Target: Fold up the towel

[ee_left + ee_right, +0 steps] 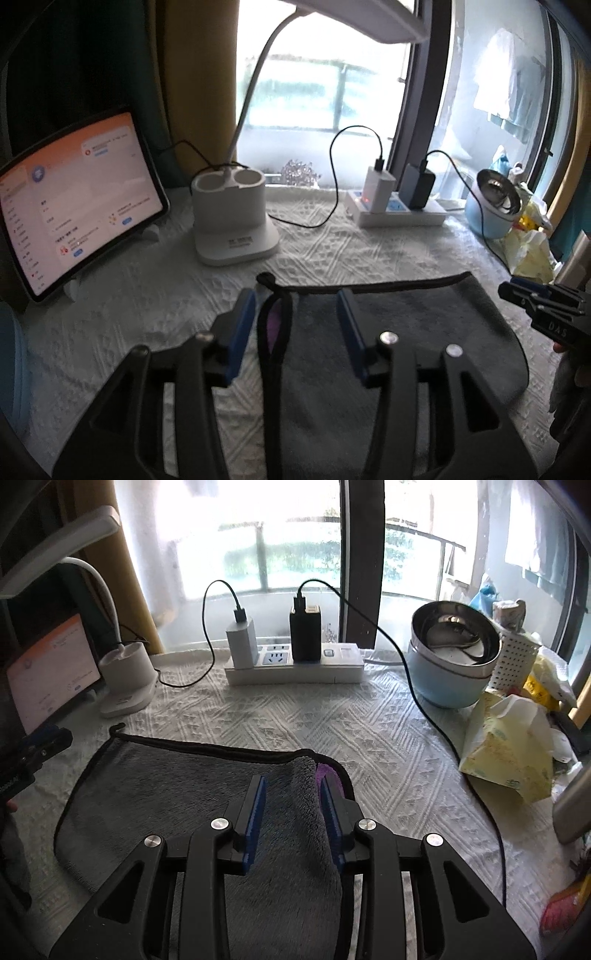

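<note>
A dark grey towel [406, 332] with black edging and a purple underside lies folded on the white textured tablecloth [147, 302]. My left gripper [295, 306] is open, its blue pads straddling the towel's left edge, where the layers gape. In the right wrist view my right gripper [293, 794] is open over the towel [166, 786], its pads either side of the right edge, where purple shows. Each gripper shows at the edge of the other's view: the right one [532, 295] and the left one [40, 746].
A tablet [70, 199] on a stand is at far left, with a white desk lamp base [232, 218] beside it. A power strip [295, 664] with chargers and cables sits at the back. A blue pot [450, 653] and a tissue pack [506, 746] stand at right.
</note>
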The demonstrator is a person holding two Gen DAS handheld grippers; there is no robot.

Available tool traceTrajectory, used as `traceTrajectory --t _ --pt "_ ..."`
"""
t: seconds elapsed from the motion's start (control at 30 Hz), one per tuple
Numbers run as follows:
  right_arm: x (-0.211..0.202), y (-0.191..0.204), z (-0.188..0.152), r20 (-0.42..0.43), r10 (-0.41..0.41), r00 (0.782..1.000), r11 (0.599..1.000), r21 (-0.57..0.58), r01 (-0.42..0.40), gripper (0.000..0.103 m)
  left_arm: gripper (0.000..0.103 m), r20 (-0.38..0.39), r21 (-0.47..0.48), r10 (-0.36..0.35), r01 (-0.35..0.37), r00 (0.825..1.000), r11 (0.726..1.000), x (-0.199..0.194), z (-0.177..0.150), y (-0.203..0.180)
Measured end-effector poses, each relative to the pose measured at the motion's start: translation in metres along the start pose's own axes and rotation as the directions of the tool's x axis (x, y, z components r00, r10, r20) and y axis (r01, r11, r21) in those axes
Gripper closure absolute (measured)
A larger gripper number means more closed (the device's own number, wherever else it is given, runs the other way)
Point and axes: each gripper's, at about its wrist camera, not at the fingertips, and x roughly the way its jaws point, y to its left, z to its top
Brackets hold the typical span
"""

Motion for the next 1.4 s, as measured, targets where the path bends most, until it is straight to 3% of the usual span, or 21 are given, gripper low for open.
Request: traceTrajectory --t 0.93,1.4 --pt "-0.092 0.022 -0.033 0.103 -0.006 0.995 1.0 0.002 0.005 0.07 0.048 0.105 0.032 -0.019 0.016 0.994 0.999 -0.097 -0.029 -0.003" --pt "-0.136 0.038 -0.052 0.156 0.0 0.988 1.0 -0.006 0.001 0.07 0.047 0.13 0.024 -0.077 0.074 0.989 0.997 -0.143 -0.051 -0.005"
